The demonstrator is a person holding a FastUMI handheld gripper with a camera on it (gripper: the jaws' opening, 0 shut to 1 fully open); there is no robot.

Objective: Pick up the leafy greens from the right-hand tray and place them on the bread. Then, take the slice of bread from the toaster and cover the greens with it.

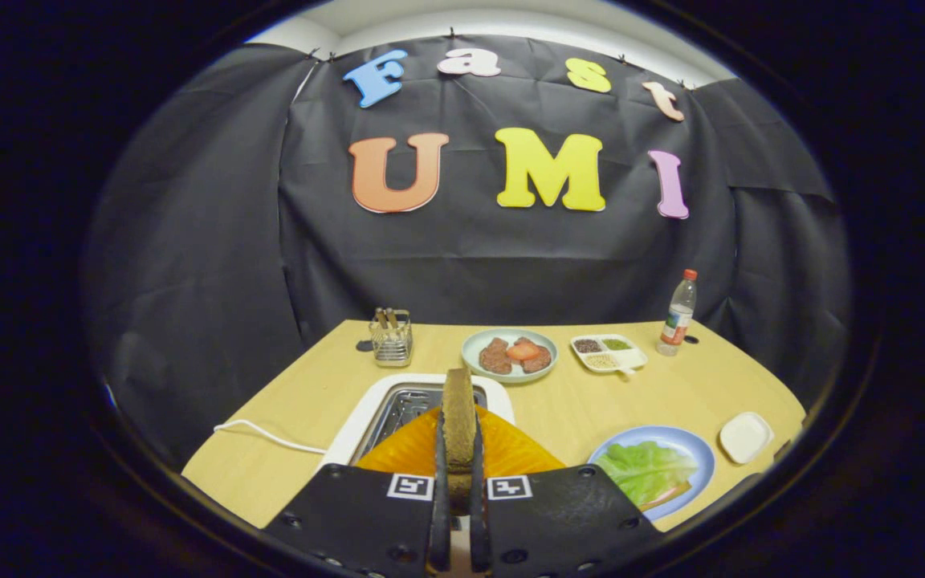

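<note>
Bread (458, 413), a dark slice held edge-up, sits clamped between the gripper (458, 470) fingers at lower centre of the frame, raised just above the toaster (366, 413) slot, likely so it clears the rim before travelling right. Greens (645, 470) already lie on the blue plate (699, 449) at lower right, seemingly over a base slice, awaiting their cover. Farther back, a plate of meat (509, 355), a divided tray (609, 352) and a bottle (678, 313) line the table (583, 401), away from the path.
</note>
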